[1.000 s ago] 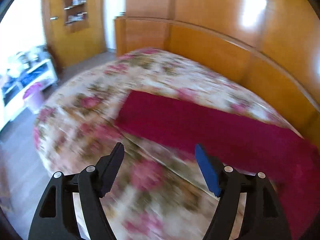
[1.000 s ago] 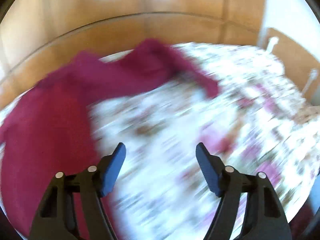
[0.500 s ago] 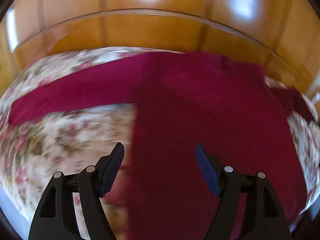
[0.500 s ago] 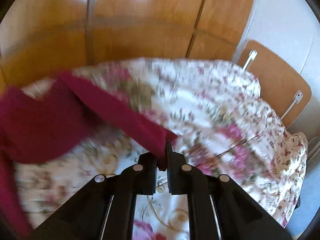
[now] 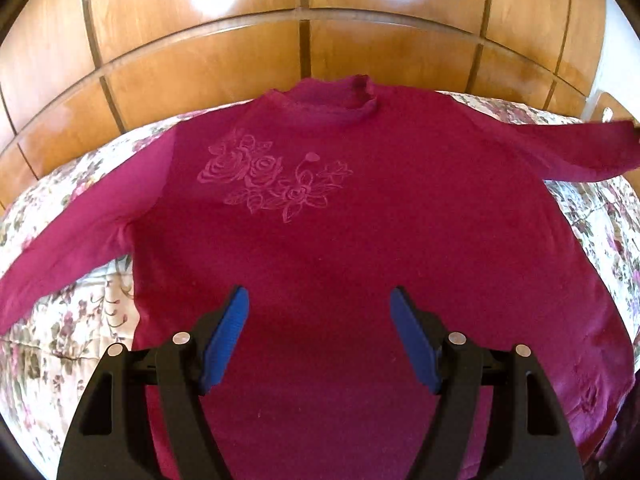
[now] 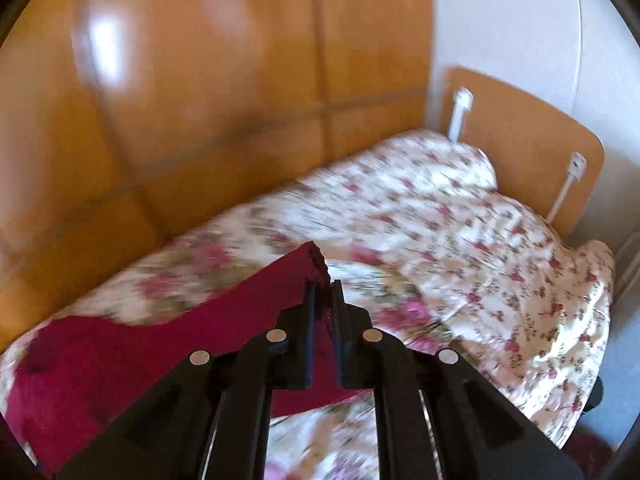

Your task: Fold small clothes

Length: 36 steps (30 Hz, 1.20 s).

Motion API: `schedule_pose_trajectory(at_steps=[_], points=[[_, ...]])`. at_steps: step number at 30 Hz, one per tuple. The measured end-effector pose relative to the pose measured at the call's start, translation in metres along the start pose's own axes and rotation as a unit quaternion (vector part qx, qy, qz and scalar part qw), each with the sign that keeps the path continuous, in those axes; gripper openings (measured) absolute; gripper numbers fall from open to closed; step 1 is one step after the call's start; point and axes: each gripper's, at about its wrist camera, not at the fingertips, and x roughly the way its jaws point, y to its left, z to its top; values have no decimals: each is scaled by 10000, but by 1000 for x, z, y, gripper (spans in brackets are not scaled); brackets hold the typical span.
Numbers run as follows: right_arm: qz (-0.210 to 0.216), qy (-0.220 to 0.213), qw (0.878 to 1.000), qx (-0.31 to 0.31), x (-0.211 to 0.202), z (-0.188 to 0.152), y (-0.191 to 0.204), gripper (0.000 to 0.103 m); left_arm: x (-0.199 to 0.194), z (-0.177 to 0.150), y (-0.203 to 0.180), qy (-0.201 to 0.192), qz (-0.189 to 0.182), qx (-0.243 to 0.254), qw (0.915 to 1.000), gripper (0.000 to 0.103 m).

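**On bed: top spread flat, R sleeve pinched**

On the bedspread [image 5: 72, 320] lies the top [image 5: 340, 248], front up, rose motif near the collar, L sleeve [image 5: 80, 232] stretched out flat. R gripper [image 6: 325, 292] is clamped on the R sleeve [image 6: 240, 312] at its cuff. L gripper [image 5: 319, 304] hangs above the hem, jaws wide, nothing betw. them. Wood panelling [image 5: 240, 52] behind.

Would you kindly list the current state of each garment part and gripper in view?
Sweater: spread face up on the floral bedspread, unfolded.
Right sleeve: cuff lifted off the bed, pinched.
Left sleeve: lying flat, stretched outward.
Left gripper: open, above the sweater body, holding nothing.
Right gripper: shut on the sleeve cuff.
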Motion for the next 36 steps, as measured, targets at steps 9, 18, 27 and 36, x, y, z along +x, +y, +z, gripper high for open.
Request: schedule_pose_trajectory(at_steps=[9,18,27,36], points=[[453,269,9901,1302,39,-52,-36,65,4,-7,10,52,147,-127,9998,72],[1431,1318,9578,2117,90,-126,4,45,5,-20,12,51,284,-295,9991,72],[375,765,9910,1034,79,-103,0,5,0,-47,28,169,301,-727,9968,83],[965,686,9895,833,39,-128,1,47,-59,-76,86,58,449,-1454,9883,83]])
